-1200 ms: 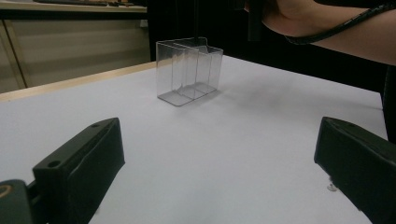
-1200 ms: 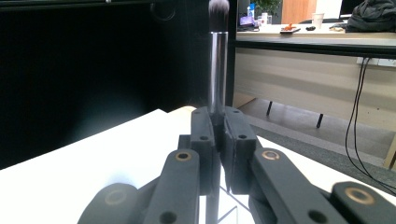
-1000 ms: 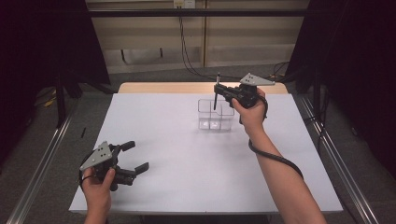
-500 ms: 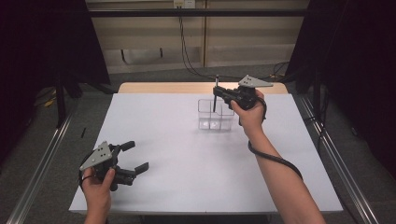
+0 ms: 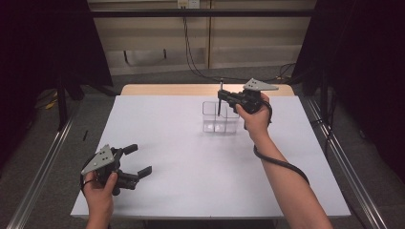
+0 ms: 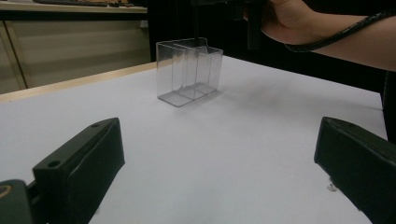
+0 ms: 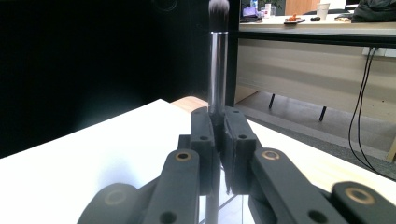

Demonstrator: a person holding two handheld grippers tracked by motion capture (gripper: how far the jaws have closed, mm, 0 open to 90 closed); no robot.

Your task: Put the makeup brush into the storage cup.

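Right gripper (image 5: 220, 98): held above the far right part of the table, jaws clamped on the handle of a makeup brush (image 7: 217, 70); in the right gripper view the two pads meet on the shaft with no gap visible.
Makeup brush: upright, bristle head at the top, dark slim handle running down between the jaws; in the high view its lower end reaches into the clear organiser (image 5: 220, 117).
Clear organiser: transparent box with inner dividers, standing upright on the far half of the table, directly under the right gripper; which compartment takes the brush tip cannot be determined.
Left gripper (image 5: 142, 160): at the near left corner of the table, jaws spread wide, nothing between them; in the left gripper view bare white surface shows between the two black pads.
Left hand (image 5: 99, 188): wrapped round the body of the left gripper from below, low over the table.
Right hand (image 5: 255, 118): grips the right gripper body, forearm crossing the right side of the table; coiled cable hangs along the wrist.
Table (image 5: 191, 167): white top, wooden strip at the far edge.
Separation: left gripper and organiser well apart.
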